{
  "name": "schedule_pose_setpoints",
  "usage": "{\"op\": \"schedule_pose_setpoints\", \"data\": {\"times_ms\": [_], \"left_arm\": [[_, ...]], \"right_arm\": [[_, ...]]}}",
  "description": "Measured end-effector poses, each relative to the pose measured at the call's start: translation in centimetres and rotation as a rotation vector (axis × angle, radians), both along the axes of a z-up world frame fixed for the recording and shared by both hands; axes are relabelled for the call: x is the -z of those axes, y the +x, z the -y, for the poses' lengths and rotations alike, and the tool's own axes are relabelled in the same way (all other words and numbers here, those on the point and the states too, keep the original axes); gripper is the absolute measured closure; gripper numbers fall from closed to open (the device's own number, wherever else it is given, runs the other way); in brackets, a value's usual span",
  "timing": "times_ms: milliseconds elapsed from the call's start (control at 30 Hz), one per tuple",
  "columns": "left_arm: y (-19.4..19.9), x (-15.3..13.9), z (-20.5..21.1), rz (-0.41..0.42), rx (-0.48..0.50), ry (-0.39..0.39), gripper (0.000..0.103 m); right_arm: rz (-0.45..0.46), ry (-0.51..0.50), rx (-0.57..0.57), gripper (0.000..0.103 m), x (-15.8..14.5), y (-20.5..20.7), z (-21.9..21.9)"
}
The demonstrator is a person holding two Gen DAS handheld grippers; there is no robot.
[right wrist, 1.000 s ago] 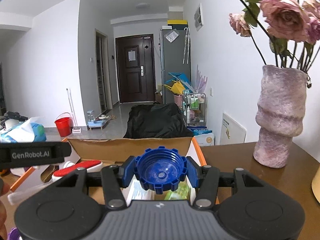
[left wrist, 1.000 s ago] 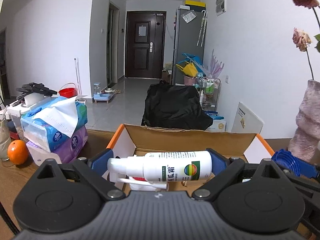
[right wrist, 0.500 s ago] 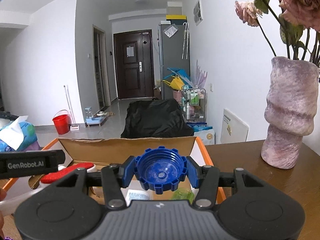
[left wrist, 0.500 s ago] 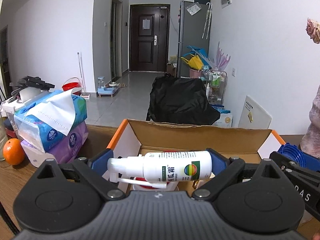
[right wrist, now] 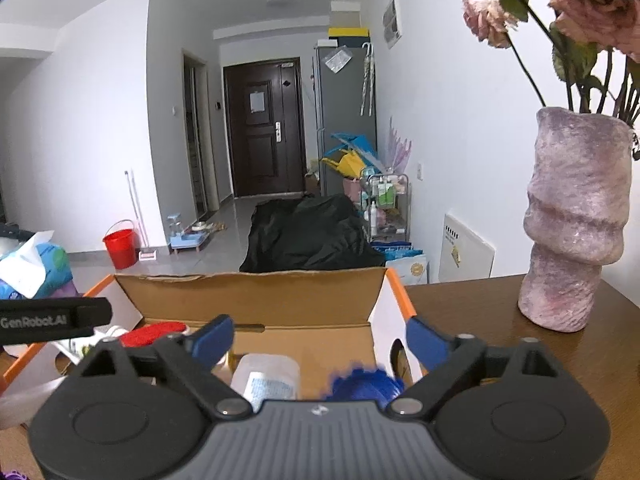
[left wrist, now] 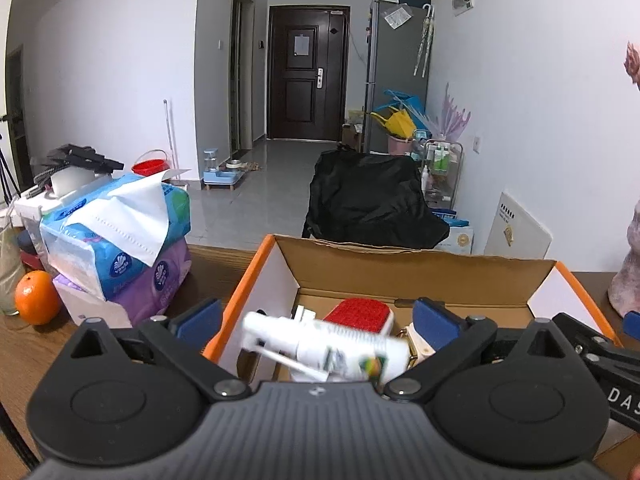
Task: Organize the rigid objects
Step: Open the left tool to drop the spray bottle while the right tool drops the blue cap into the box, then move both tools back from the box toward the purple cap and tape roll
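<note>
Gaping tongs (left wrist: 316, 318) (left) over spray bottle (left wrist: 332, 350).

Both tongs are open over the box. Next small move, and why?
Probably lift both tongs straight up and clear of the cardboard box. The left tongs are wide open with the blurred spray bottle loose between them, apparently dropping; the right tongs are open with the blue cap blurred below. Nothing is gripped.
</note>
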State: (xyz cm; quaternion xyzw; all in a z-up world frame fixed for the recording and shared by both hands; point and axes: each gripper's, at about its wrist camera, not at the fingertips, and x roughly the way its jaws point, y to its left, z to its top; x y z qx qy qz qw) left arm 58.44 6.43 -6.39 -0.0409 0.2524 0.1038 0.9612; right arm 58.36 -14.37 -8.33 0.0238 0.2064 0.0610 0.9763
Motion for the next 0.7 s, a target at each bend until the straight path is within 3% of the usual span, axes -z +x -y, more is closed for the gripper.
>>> {"op": "schedule_pose_setpoints", "data": {"times_ms": [67,700], "left_arm": [[-0.1,0.0,-0.4,-0.001,-0.012,0.000,0.000],[-4.0,-1.1,-0.7,0.042,0.016,0.017,0.000]], "right_arm": [[-0.001,-0.001,0.009,0.000,0.0,0.0,0.1],[0.028,-0.037,-0.012,0.000,-0.8,-3.5,-0.7]]}}
